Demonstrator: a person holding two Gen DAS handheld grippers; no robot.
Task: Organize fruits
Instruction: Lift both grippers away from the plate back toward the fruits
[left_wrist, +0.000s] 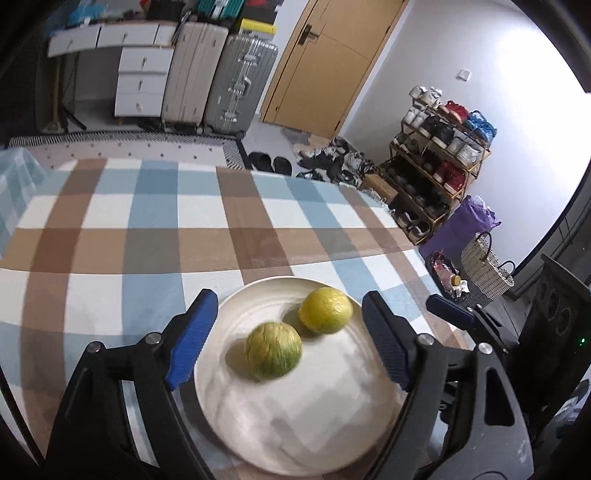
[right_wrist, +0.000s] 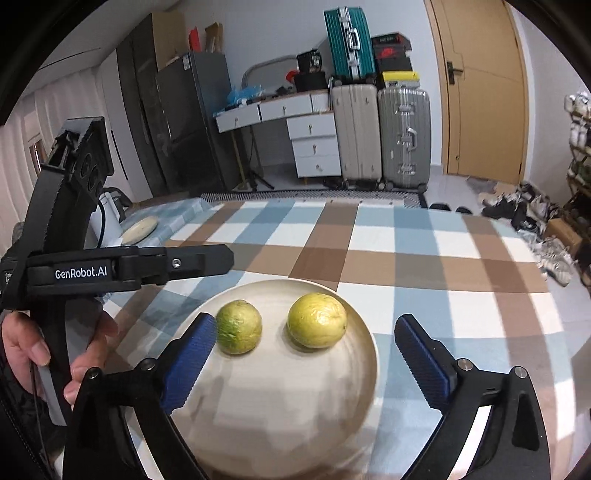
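From the left wrist camera, the left tool (left_wrist: 288, 339) stands wide, its blue pads either side of the white plate (left_wrist: 295, 424) and pressing on nothing. Two fruits lie on that plate: a greener, streaked fruit (left_wrist: 273, 350) nearer the tool and a yellower fruit (left_wrist: 325, 310) just beyond it, close together but seemingly apart. The plate sits on the checked cloth (left_wrist: 147, 229) of the tabletop, near its front edge, which keeps both fruits within easy reach. At the far right, a blue pad of the other tool shows beside the plate.

From the right wrist camera, the right tool (right_wrist: 306, 362) is wide as well, with nothing between its pads. The yellower fruit (right_wrist: 317, 320) lies ahead in the gap; the greener fruit (right_wrist: 239, 326) sits just beside the left pad, and I cannot tell whether they touch. The left tool's black body (right_wrist: 125, 267) reaches in from the left, held by a hand (right_wrist: 29, 350). With both fruits gathered on the plate and both tools unladen, the sorting looks to me about finished, at least for these two.
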